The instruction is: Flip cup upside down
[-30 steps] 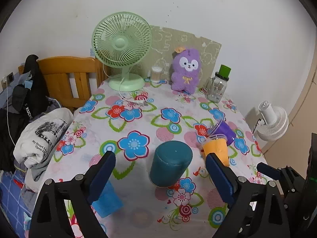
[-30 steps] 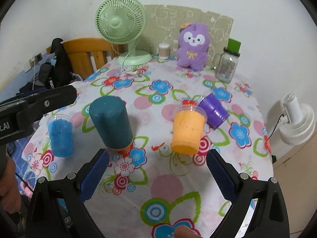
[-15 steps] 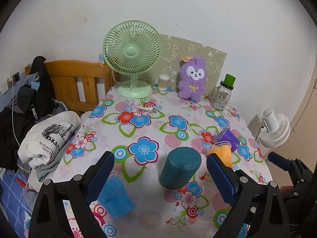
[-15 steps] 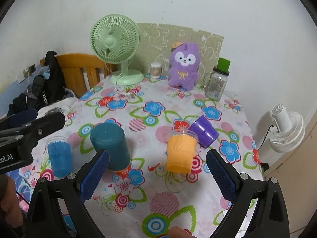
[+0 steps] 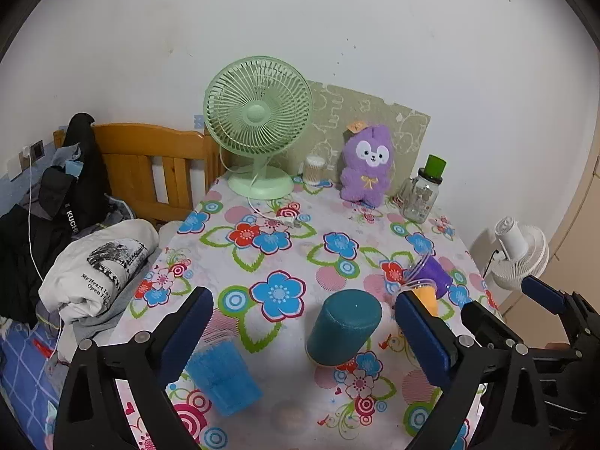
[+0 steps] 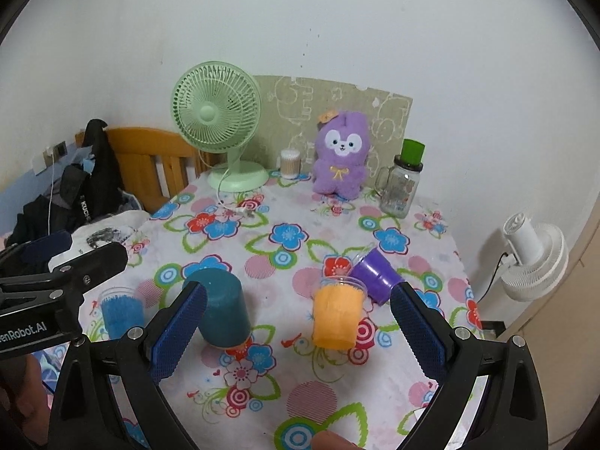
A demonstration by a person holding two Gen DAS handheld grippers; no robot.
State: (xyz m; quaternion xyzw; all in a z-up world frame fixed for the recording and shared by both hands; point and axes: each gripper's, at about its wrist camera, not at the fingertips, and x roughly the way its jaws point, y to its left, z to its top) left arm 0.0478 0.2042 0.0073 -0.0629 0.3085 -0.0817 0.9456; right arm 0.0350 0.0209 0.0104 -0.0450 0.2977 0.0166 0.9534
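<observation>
"KUCH" jacket [image 5: 71, 202], "My Heart" shirt [image 5: 101, 270]

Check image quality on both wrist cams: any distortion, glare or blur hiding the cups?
Left wrist: heavy fisheye bending with black corner vignette; flat even light, soft shadows, no glare; teal cup sharp, orange cup mostly hidden behind a finger of the left gripper. Right wrist: same barrel distortion; orange cup, purple cup and blue cup all in focus between and beside the right gripper.

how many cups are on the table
4: a blue cup at the near left, a teal cup upside down beside it, an orange cup upright right of centre, and a purple cup tipped over behind it.
</observation>
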